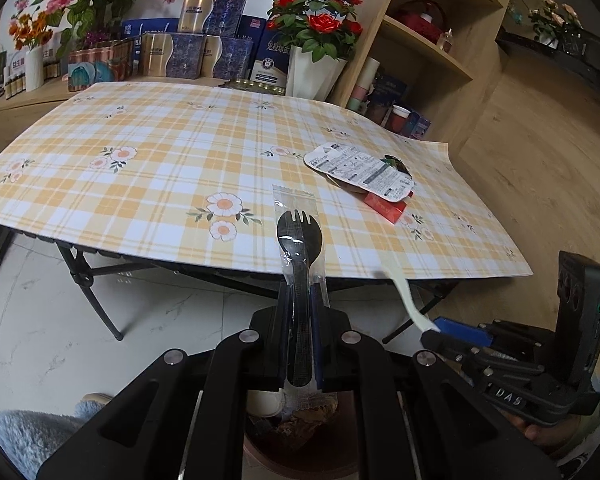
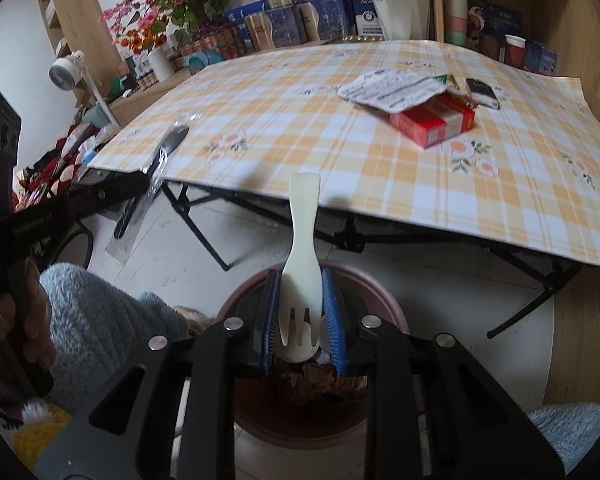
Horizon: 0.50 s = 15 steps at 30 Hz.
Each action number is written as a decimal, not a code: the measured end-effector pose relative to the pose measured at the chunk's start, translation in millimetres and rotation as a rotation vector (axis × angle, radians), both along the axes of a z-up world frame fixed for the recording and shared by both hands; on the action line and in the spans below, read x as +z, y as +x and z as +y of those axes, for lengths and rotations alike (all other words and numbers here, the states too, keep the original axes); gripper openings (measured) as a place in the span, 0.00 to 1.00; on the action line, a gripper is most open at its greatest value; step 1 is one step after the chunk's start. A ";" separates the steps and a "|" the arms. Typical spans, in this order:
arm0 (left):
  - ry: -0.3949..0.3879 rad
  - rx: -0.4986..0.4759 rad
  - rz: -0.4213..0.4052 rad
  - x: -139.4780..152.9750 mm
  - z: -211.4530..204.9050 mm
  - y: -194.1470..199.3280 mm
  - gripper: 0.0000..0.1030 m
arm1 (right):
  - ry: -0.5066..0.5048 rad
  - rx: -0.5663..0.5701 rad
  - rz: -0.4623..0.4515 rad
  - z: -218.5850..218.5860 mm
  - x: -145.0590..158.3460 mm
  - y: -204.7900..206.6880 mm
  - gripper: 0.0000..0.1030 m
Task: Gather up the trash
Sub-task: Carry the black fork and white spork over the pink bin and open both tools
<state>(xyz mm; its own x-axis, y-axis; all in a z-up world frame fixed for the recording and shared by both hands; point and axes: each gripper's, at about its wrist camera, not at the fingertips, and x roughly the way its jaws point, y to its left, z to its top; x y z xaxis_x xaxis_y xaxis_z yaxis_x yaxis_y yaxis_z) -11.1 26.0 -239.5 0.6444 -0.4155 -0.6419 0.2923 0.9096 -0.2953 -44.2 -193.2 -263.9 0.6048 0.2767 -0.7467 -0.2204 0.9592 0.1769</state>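
Observation:
My left gripper is shut on a black plastic spork in a clear wrapper, whose tines point up toward the table; the same wrapped spork shows at the left of the right wrist view. My right gripper is shut on a cream plastic fork, handle pointing away; in the left wrist view that fork sticks out at the right. Both grippers hang over a brown round bin with trash inside, on the floor just in front of the table. On the checked tablecloth lie a white printed lid, a red carton and a small dark wrapper.
The folding table's black legs stand over a pale tiled floor. Behind the table are boxes, flower pots and a wooden shelf. A person's hand in a fluffy blue sleeve holds the left gripper's handle.

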 end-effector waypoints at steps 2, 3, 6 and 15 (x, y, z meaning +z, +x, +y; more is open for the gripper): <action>0.002 -0.004 -0.004 -2.0 -1.7 -4.3 0.10 | -0.013 0.008 0.008 2.5 -5.5 -4.0 0.24; 0.004 -0.006 -0.006 -3.0 -2.4 -6.7 0.10 | -0.022 0.011 0.013 3.9 -9.3 -6.5 0.24; 0.010 -0.009 -0.019 -5.7 -3.2 -13.9 0.10 | -0.029 0.013 0.040 4.1 -20.8 -9.7 0.24; 0.023 -0.054 -0.028 -18.3 -8.9 -32.9 0.10 | 0.017 -0.051 0.159 -8.7 -55.6 -10.5 0.24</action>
